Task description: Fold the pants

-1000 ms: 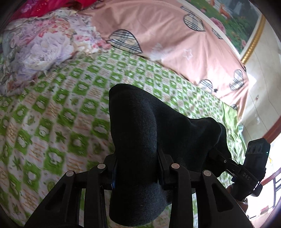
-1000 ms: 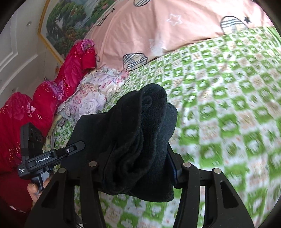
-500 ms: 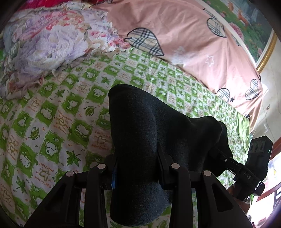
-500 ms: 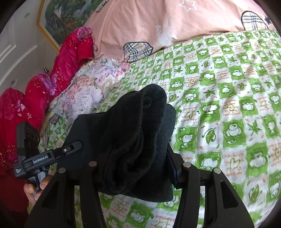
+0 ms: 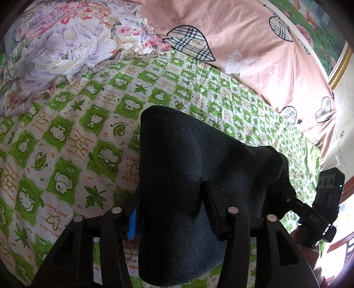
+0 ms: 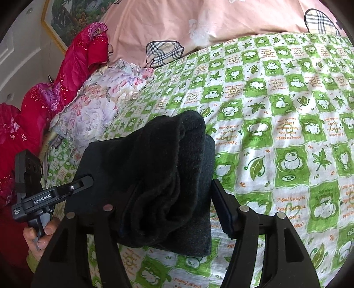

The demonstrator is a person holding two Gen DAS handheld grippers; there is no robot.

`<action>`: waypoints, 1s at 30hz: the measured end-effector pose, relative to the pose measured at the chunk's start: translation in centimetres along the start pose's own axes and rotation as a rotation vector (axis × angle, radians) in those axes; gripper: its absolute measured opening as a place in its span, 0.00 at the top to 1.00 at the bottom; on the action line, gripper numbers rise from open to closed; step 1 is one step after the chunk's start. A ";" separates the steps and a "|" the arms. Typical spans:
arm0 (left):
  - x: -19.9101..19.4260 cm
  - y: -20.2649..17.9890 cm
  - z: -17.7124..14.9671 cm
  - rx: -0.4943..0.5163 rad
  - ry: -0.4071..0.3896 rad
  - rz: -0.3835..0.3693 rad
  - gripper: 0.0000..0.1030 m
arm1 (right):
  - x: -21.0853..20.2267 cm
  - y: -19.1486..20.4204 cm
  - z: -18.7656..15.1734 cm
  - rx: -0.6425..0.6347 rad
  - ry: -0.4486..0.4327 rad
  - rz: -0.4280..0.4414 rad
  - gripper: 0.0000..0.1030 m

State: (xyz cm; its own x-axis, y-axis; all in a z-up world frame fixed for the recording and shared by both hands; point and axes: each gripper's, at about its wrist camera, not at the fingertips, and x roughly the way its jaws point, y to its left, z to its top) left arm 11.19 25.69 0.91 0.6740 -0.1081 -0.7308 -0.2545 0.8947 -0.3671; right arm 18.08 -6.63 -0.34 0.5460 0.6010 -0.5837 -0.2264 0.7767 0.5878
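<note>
Folded black pants (image 5: 188,166) lie bunched between the fingers of my left gripper (image 5: 171,199), just above the green chequered bedsheet (image 5: 66,144). Its jaws are opening, and the blue left pad (image 5: 132,221) stands off the cloth. In the right wrist view the other end of the pants (image 6: 154,166) sits inside my right gripper (image 6: 174,188). Those jaws are opening too, and a strip of bedsheet (image 6: 287,133) shows between the right finger (image 6: 221,208) and the cloth. Each view catches the other gripper's body at its edge, held by a hand.
A pink quilt (image 5: 243,44) with checked hearts lies along the far side of the bed. A floral pillow (image 5: 55,44) sits at the head end, with red bedding (image 6: 66,77) beyond it. A framed painting (image 6: 66,13) hangs on the wall.
Both grippers have come down closer to the sheet with the pants. Their jaws have spread apart, and the pads no longer squeeze the cloth.
</note>
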 end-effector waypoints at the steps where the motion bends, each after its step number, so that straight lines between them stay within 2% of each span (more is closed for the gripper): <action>1: 0.0 0.0 0.0 0.003 -0.001 0.002 0.48 | 0.0 0.0 0.0 0.004 0.000 0.000 0.37; 11: -0.6 -0.2 -0.1 0.017 -0.003 0.040 0.39 | -1.1 0.1 -0.2 0.020 -0.016 -0.032 0.33; 13: -0.8 -0.3 -0.3 0.019 -0.004 0.051 0.34 | -1.4 0.2 -0.3 0.020 -0.019 -0.036 0.32; 18: -1.0 -0.4 -0.8 0.020 0.005 0.056 0.32 | -1.4 0.7 -0.8 0.001 -0.016 -0.058 0.29; 25: -2.2 -0.8 -1.4 0.031 -0.011 0.061 0.23 | -2.3 1.8 -1.2 -0.009 -0.045 -0.044 0.29; 30: -2.9 -0.9 -2.3 0.033 -0.004 0.068 0.22 | -3.3 3.2 -2.1 -0.045 -0.057 -0.069 0.24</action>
State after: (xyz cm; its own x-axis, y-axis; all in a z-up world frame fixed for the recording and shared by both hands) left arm 7.88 24.17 2.02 0.6584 -0.0450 -0.7514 -0.2769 0.9138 -0.2973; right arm 13.86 -5.77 2.33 0.6063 0.5347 -0.5886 -0.2220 0.8246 0.5204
